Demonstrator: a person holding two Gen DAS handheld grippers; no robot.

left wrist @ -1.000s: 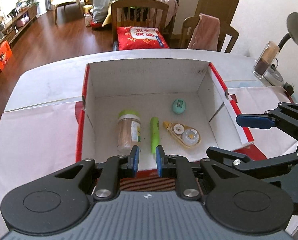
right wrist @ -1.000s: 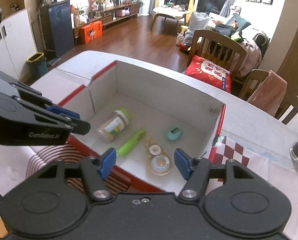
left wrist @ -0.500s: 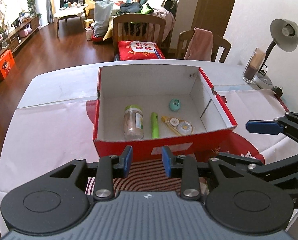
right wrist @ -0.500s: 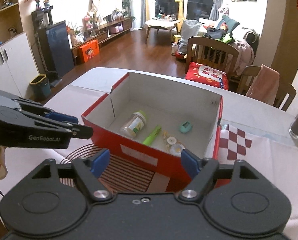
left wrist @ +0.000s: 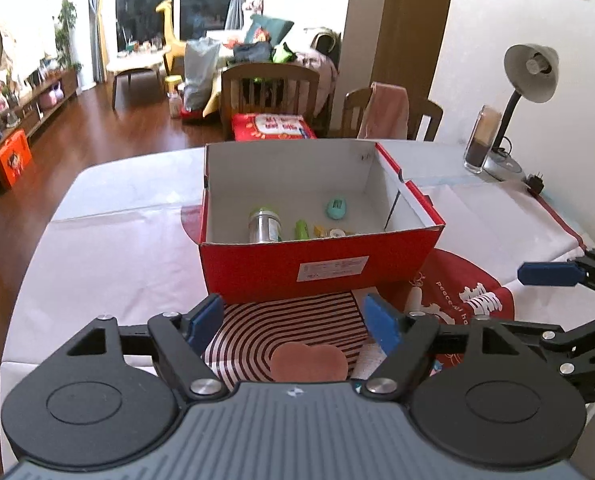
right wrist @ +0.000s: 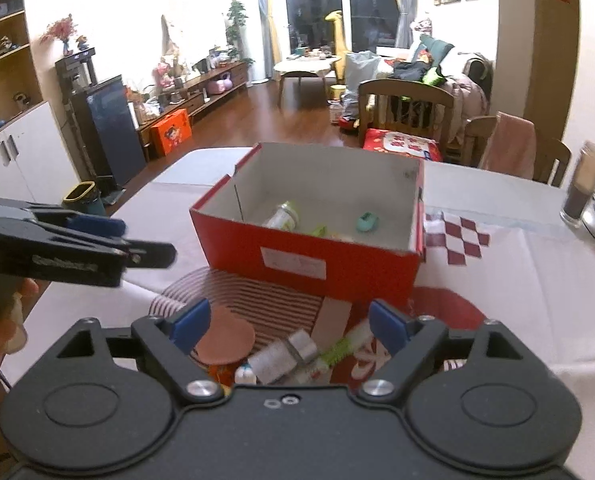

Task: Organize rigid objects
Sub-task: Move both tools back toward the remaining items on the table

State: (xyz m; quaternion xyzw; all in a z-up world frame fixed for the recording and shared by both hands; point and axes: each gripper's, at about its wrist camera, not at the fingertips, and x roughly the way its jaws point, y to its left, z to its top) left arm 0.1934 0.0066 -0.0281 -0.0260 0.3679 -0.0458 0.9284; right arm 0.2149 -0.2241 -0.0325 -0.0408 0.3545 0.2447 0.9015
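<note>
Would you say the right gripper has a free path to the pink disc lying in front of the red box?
Probably yes: the right gripper is open and empty, and the pink disc lies uncovered by its left finger, outside the red box.

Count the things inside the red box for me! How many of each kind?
Jar: 1
Green marker: 1
Correction tape: 1
Teal oval gadget: 1
Total in the red box: 4

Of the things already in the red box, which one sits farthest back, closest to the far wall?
The small teal oval thing. It lies alone toward the back; the jar and green marker lie nearer the front wall.
</note>
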